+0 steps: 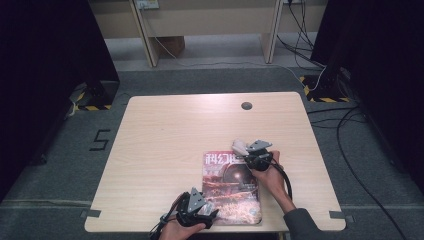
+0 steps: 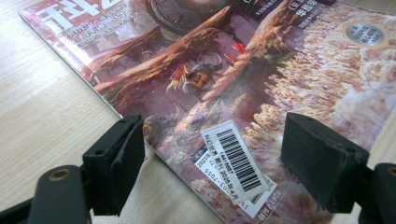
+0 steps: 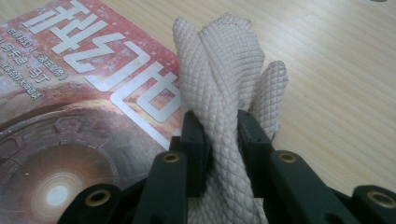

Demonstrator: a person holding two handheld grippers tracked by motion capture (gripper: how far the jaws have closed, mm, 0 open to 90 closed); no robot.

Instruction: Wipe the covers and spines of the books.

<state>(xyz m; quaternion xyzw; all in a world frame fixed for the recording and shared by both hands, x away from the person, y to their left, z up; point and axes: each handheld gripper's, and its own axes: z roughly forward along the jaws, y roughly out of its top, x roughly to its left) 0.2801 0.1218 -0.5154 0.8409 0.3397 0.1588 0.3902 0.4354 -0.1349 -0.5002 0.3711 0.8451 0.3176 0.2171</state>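
Note:
A magazine (image 1: 231,187) with a reddish cover lies flat on the wooden table (image 1: 165,135), near its front edge. My left gripper (image 1: 207,212) hovers at the magazine's near left corner, open, its jaws standing wide on either side of the barcode label (image 2: 236,161). My right gripper (image 1: 247,152) is at the magazine's far right corner, shut on a bunched beige cloth (image 3: 224,60) with a diamond weave. The cloth (image 1: 239,146) sticks up beyond the fingertips (image 3: 194,135), partly over the cover's white title (image 3: 116,60).
A round cable hole (image 1: 246,105) sits near the table's far edge. Bare wood stretches left of the magazine and behind it. Cables (image 1: 345,125) trail over the grey floor to the right. Dark panels stand at both sides.

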